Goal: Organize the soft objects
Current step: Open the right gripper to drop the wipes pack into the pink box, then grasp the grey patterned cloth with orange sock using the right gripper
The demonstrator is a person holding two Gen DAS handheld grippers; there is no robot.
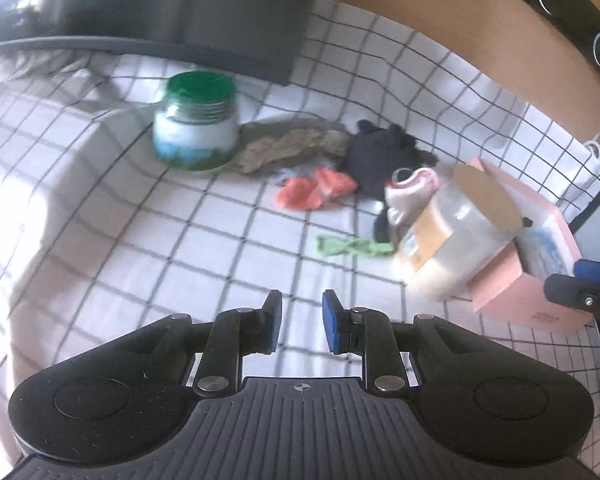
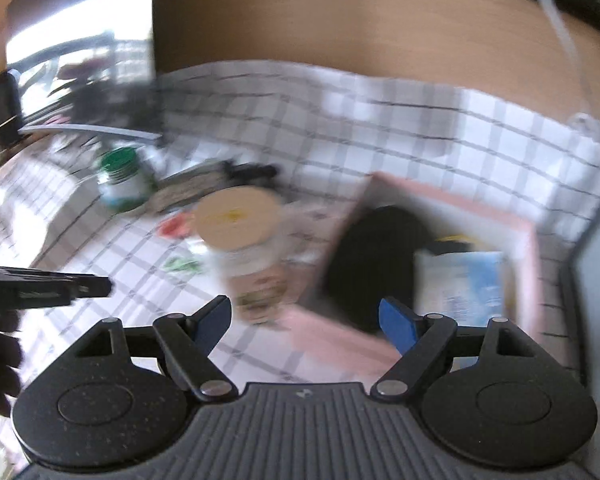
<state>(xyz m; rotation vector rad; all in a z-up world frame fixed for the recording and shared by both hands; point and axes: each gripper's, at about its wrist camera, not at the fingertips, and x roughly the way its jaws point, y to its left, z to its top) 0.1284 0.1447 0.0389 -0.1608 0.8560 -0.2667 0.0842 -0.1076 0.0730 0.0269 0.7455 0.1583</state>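
The checked sheet (image 1: pixel 180 240) is soft matt cloth, creased in places. The green-lidded jar (image 1: pixel 196 120) looks like clear glossy plastic or glass, the blur leaving that unsettled, with a ribbed screw lid. The tan sock (image 1: pixel 292 148) is rough, knitted fabric; the black cloth (image 1: pixel 380 152) and the orange cloth (image 1: pixel 316 188) are matt and limp. The tan-lidded jar (image 1: pixel 452 232) is cloudy, smooth plastic with a paper label. The pink box (image 1: pixel 528 280) is smooth matt cardboard. The left gripper (image 1: pixel 300 324) is matt black plastic with blue rubbery pads (image 1: pixel 334 320) and shiny metal rivets. The headboard (image 2: pixel 340 20) is smooth wood.
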